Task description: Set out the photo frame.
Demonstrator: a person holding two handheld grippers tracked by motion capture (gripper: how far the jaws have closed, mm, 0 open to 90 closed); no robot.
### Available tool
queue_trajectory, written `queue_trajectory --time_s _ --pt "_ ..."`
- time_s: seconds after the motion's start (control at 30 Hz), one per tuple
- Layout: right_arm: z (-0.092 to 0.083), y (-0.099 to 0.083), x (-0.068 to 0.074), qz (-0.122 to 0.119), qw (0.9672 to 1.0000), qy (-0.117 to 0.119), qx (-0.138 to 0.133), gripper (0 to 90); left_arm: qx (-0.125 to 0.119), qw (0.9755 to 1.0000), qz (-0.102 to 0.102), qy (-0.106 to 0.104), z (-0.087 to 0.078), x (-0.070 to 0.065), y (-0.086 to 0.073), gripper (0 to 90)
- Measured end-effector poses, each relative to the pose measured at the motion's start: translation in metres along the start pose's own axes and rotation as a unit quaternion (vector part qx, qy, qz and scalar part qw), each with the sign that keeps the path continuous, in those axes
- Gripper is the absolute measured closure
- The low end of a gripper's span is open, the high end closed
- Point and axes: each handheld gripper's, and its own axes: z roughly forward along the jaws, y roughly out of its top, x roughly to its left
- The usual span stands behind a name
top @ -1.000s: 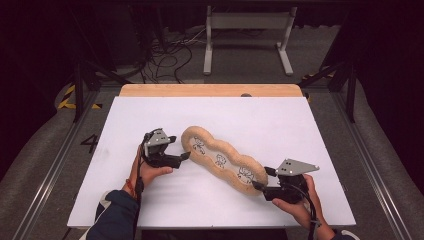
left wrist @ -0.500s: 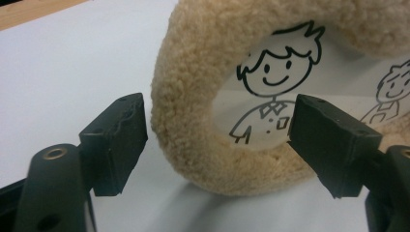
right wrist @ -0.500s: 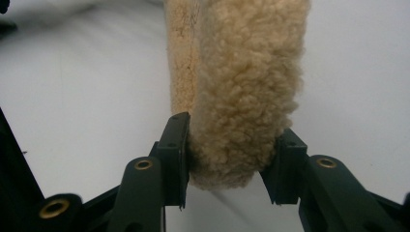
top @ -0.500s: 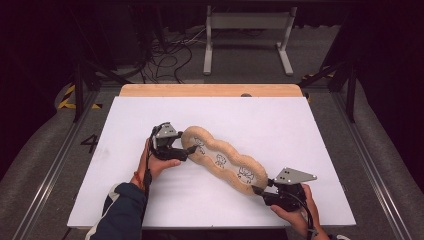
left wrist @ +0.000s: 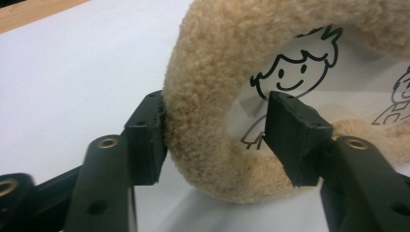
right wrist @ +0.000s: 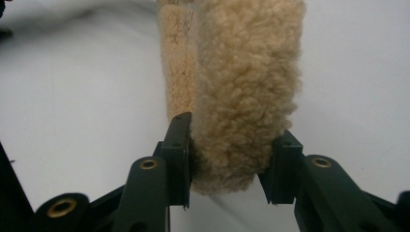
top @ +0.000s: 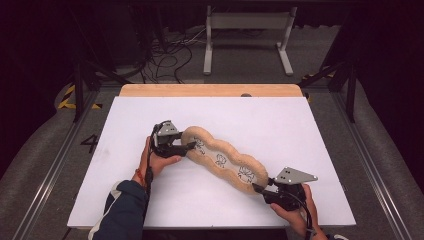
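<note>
Fleece ran round the rim of a long, wavy-edged mat (top: 222, 160) that lay slantwise on the white table (top: 280, 120), its pale middle printed with small cartoon figures. Its upper end sat near the table's centre-left and its lower end reached toward the near right corner.

At the upper end the left gripper (top: 186, 147) straddled the mat's fleece rim. In the left gripper view one jaw touched the outside of the rim (left wrist: 203, 96), while the other stood over the printed inner panel beside a drawn smiling figure (left wrist: 290, 77), apart from the fleece. Those jaws had just been closing, the rim between them, not yet pinched from both sides.

At the lower end the right gripper (top: 259, 189) was clamped on the mat's tip. In the right gripper view both pads pressed into the fleece end (right wrist: 241, 96), which stood on edge between them and was squeezed narrow there. Each gripper was held in a hand entering from the near edge.
</note>
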Motion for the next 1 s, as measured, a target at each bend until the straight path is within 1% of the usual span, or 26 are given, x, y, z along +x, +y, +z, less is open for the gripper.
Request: queue_trajectory --time_s 0.07,0.13,0.23,0.33,0.4,0.53,0.57,0.6,0.63,0.67,0.7,0.8,0.87,0.9,1.0 --pt "0.001 0.0 -0.002 0.003 1.0 -0.005 -0.001 61.0 0.0 1.0 -0.005 0.0 -0.002 0.0 -0.002 48.8" --pt "0.002 0.001 -0.003 0.004 0.9999 -0.009 -0.001 61.1 0.002 1.0 -0.006 -0.001 -0.005 0.001 -0.003 50.0" --pt "0.003 0.002 -0.005 0.007 0.9999 -0.013 -0.004 61.1 0.004 1.0 -0.004 0.004 -0.008 0.0 -0.004 51.9" --pt "0.006 0.004 -0.01 0.01 0.9997 -0.023 -0.007 61.3 0.002 1.0 0.0 0.008 -0.013 -0.001 -0.008 54.5" --pt "0.007 0.004 -0.013 0.013 0.9995 -0.027 -0.008 61.5 0.001 0.9999 -0.004 0.011 -0.014 -0.002 -0.009 55.7" --pt "0.01 0.006 -0.018 0.016 0.9994 -0.03 -0.01 61.6 -0.002 0.9999 -0.004 0.015 -0.018 -0.004 -0.013 56.0" --pt "0.01 0.007 -0.019 0.017 0.9992 -0.033 -0.011 61.7 -0.002 0.9998 -0.009 0.015 -0.019 -0.005 -0.014 56.2" --pt "0.011 0.007 -0.02 0.018 0.9992 -0.035 -0.011 61.7 -0.002 0.9998 -0.009 0.015 -0.019 -0.005 -0.014 56.4" --pt "0.012 0.008 -0.021 0.02 0.999 -0.038 -0.012 61.7 -0.004 0.9997 -0.005 0.023 -0.021 -0.008 -0.017 56.9" --pt "0.013 0.008 -0.021 0.018 0.9989 -0.041 -0.013 61.8 -0.005 0.9996 -0.01 0.026 -0.022 -0.01 -0.018 56.9" --pt "0.013 0.008 -0.022 0.017 0.9989 -0.042 -0.013 61.9 -0.008 0.9996 -0.005 0.028 -0.024 -0.01 -0.02 57.0" --pt "0.014 0.009 -0.023 0.018 0.9987 -0.046 -0.014 62.1 -0.011 0.9995 -0.008 0.027 -0.027 -0.012 -0.023 57.9" --pt "0.015 0.01 -0.025 0.015 0.9984 -0.052 -0.014 62.3 -0.01 0.9997 -0.007 0.023 -0.031 -0.013 -0.025 58.7" --pt "0.016 0.01 -0.025 0.017 0.9982 -0.055 -0.015 62.4 -0.01 0.9996 -0.002 0.026 -0.033 -0.014 -0.026 58.9" --pt "0.018 0.012 -0.027 0.02 0.9978 -0.061 -0.017 62.6 -0.012 0.9996 -0.004 0.024 -0.036 -0.015 -0.029 58.9"
